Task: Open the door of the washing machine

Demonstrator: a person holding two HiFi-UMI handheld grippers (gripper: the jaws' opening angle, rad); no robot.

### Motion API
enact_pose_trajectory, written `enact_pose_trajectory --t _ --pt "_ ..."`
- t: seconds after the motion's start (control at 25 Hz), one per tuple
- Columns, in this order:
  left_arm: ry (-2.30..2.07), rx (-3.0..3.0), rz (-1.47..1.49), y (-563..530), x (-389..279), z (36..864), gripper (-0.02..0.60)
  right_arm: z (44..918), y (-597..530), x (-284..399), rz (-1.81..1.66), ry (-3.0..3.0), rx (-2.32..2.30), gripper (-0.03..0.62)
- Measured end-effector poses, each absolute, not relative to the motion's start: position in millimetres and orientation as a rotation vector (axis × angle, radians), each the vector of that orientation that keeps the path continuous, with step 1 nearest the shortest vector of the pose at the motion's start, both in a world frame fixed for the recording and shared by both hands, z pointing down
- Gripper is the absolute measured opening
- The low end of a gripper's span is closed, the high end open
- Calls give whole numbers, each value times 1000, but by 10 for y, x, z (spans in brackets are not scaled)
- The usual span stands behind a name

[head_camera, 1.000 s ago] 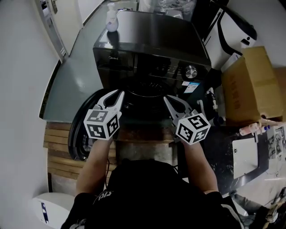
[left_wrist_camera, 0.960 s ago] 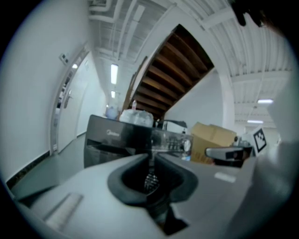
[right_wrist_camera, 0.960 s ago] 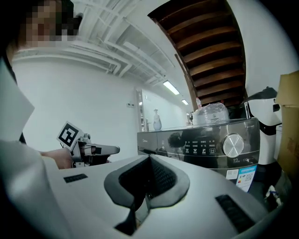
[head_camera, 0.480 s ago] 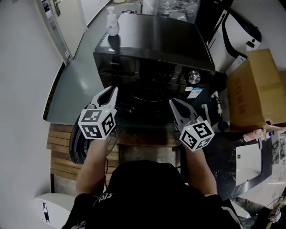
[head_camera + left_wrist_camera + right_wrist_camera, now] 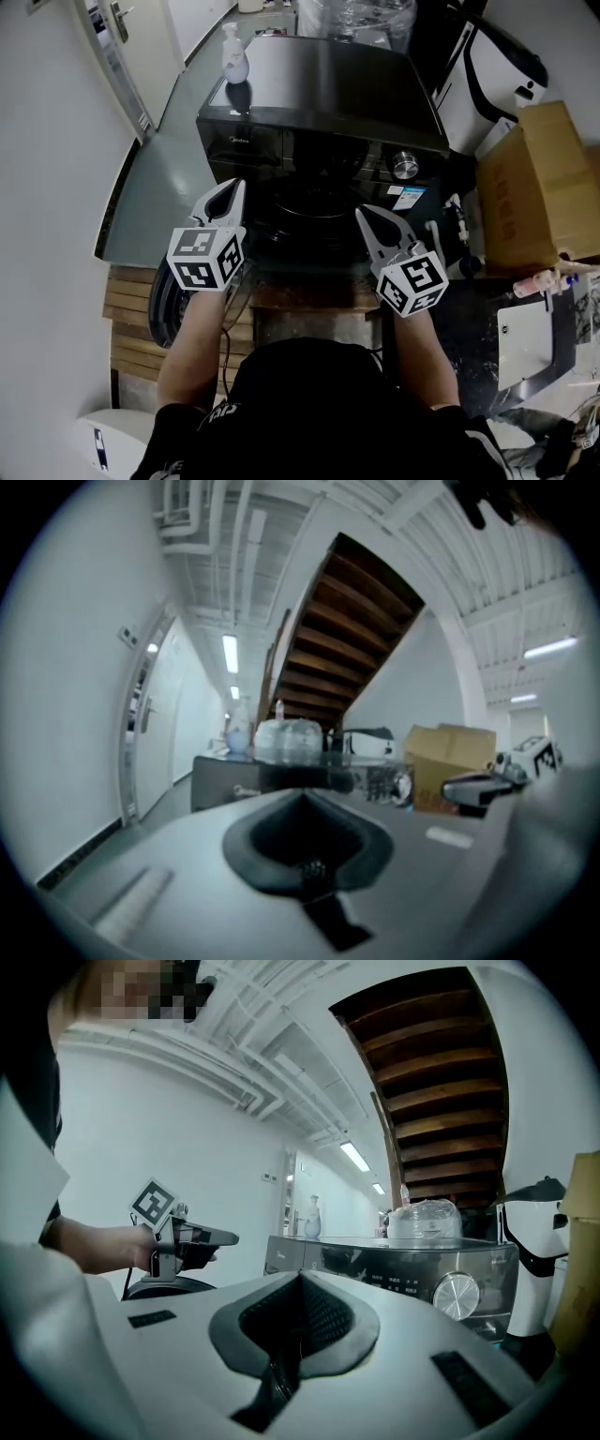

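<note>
The black front-loading washing machine (image 5: 328, 94) stands ahead of me, its drum opening (image 5: 309, 202) dark and uncovered. Its round door (image 5: 161, 305) hangs swung out to the left, low beside my left forearm. My left gripper (image 5: 228, 192) is shut with nothing in it, its tips held in front of the opening's left edge, clear of the door. My right gripper (image 5: 367, 217) is also shut and empty, at the opening's right side below the silver knob (image 5: 405, 167). The right gripper view shows the left gripper (image 5: 183, 1235) above the door (image 5: 159, 1286), with the knob (image 5: 457, 1295) at the right.
A soap bottle (image 5: 234, 58) and a plastic-wrapped bundle (image 5: 356, 17) sit on the machine's top. A cardboard box (image 5: 530, 178) stands at the right, a white and black appliance (image 5: 497, 70) behind it. Wooden slats (image 5: 127, 309) lie under the door; a white wall runs along the left.
The left gripper's jaws, spread a second ago, have come together empty, and that gripper has risen a little. The right gripper has barely shifted.
</note>
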State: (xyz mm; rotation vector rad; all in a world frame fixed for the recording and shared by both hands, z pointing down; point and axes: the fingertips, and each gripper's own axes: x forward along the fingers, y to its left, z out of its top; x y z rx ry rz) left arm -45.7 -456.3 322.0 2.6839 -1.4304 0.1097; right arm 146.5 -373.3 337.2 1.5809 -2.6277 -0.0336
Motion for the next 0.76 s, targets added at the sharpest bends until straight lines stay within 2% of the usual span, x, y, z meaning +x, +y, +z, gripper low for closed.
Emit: enact_pose_trajectory --t 0.76 --pt "-1383 2636 123 -4358 -626 3488 9 3464 -3515 1436 82 -2616 1622 -9"
